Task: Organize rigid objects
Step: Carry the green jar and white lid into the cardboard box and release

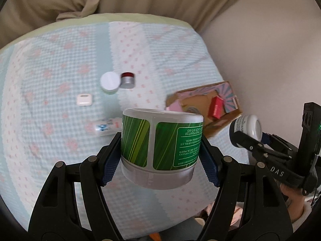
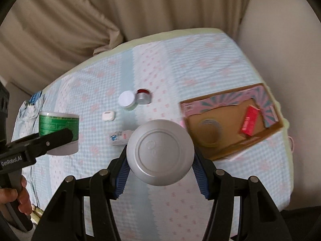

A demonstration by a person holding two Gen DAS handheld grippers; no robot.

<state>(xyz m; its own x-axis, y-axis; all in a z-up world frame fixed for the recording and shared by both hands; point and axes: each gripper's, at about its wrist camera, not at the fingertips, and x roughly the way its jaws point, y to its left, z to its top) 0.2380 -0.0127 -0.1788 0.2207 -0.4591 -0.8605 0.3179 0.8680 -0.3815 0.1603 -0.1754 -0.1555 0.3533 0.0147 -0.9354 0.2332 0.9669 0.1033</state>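
Two jars held over the bed!
Left hand-held gripper (image 1: 160, 156) clamps the green jar (image 1: 160, 144); right hand-held gripper (image 2: 160, 172) grips the white bottle (image 2: 160, 152), both left of the cardboard box (image 2: 230, 140).

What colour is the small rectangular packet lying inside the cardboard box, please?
The small rectangular packet is red; the right wrist view shows it best.
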